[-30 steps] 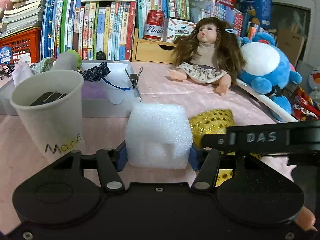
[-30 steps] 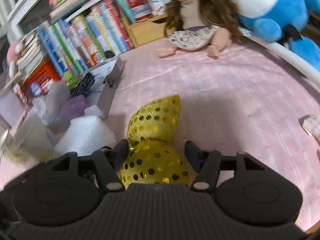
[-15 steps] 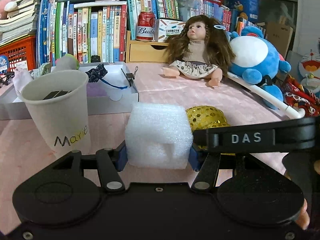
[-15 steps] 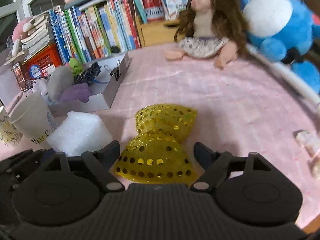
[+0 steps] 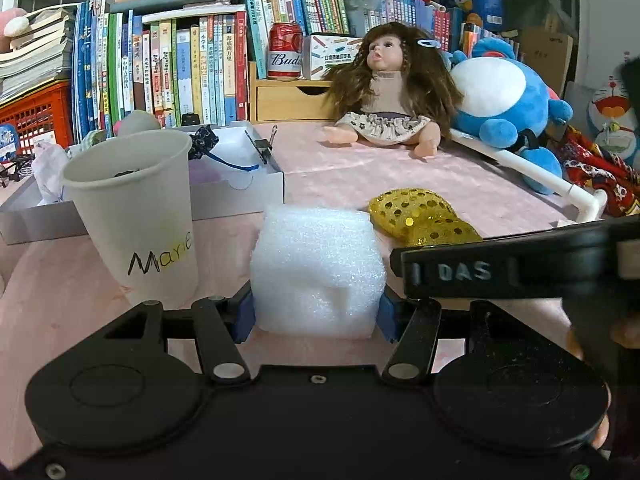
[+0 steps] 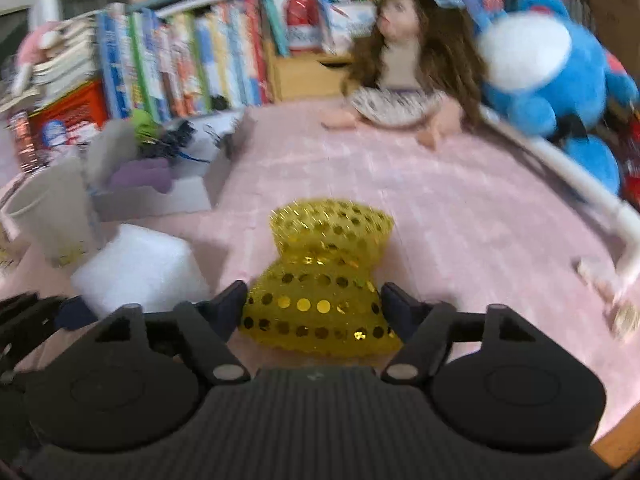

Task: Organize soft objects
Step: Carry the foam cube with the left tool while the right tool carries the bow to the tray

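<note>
A white foam block [image 5: 318, 272] sits on the pink cloth between the blue pads of my left gripper [image 5: 316, 316], which is shut on it. To its right lies a gold sequin bow [image 5: 420, 216]. In the right wrist view the gold bow [image 6: 320, 280] lies between the fingers of my right gripper [image 6: 316, 300]. Those jaws are closing, their tips stand at the bow's sides, and the bow is not visibly squeezed. The foam block [image 6: 136, 264] shows to the left of the bow. The right gripper's black side bar [image 5: 500, 270] crosses the left wrist view beside the foam.
A paper cup marked "Marie" [image 5: 136, 216] stands just left of the foam. Behind it a shallow white box [image 5: 236, 196] holds soft items. A doll [image 5: 384, 92], a blue plush [image 5: 500, 96], a beer can [image 5: 285, 52] and books line the back. A white pipe [image 5: 520, 164] runs along the right.
The right jaws spread wider around the gold bow, then narrowed again, and the bow now sits centred between them. The left gripper has drifted a little with the foam still in it.
</note>
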### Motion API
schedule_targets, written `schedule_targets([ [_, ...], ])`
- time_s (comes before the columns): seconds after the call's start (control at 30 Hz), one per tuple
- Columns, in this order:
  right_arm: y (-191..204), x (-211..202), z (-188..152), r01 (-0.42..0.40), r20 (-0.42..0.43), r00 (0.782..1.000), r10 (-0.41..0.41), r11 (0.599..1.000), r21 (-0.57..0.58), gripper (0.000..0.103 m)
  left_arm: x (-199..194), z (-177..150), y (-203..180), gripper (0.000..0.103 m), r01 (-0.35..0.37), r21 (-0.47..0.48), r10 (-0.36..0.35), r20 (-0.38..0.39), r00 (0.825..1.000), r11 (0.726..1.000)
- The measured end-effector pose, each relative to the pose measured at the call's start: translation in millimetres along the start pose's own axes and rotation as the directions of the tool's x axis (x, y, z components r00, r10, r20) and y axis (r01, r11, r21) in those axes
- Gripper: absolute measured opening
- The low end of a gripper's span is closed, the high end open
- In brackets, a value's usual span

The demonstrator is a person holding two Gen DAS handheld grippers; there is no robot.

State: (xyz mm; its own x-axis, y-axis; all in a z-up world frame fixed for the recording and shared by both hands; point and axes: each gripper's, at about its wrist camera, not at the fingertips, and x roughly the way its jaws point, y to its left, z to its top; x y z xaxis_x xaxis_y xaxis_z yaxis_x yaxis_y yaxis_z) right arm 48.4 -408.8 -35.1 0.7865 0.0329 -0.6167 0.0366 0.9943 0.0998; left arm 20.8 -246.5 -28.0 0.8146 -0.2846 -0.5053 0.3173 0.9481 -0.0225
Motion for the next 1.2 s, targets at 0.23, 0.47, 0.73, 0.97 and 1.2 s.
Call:
schedule_targets([
  [0.23,8,-11,4,0.071,-0.006,0.997,-0.070,0.997,0.033,0.059,-10,7,0,0.056,0.030,0.027,-0.031,0.040,0.999,0.999],
  [0.47,0,-35,22,0.037,0.045,0.998,-0.043,0.991,0.125,0.058,-34,28,4,0.056,0.058,0.049,-0.064,0.119,0.991,0.997],
  [0.73,27,-59,42,-0.040,0.133,0.991,0.028,0.995,0.086,0.058,-65,63,33,0.056,0.082,0.045,-0.088,0.173,0.981,0.996],
  [0.97,54,-59,67,-0.141,0.163,0.978,0.129,0.988,0.064,0.058,-84,90,75,0.056,0.052,0.048,-0.061,0.193,0.979,0.997],
  [1.2,79,-49,93,-0.218,0.144,0.967,0.210,0.975,0.043,0.058,-88,121,128,0.056,-0.010,0.029,0.005,0.172,0.985,1.000],
])
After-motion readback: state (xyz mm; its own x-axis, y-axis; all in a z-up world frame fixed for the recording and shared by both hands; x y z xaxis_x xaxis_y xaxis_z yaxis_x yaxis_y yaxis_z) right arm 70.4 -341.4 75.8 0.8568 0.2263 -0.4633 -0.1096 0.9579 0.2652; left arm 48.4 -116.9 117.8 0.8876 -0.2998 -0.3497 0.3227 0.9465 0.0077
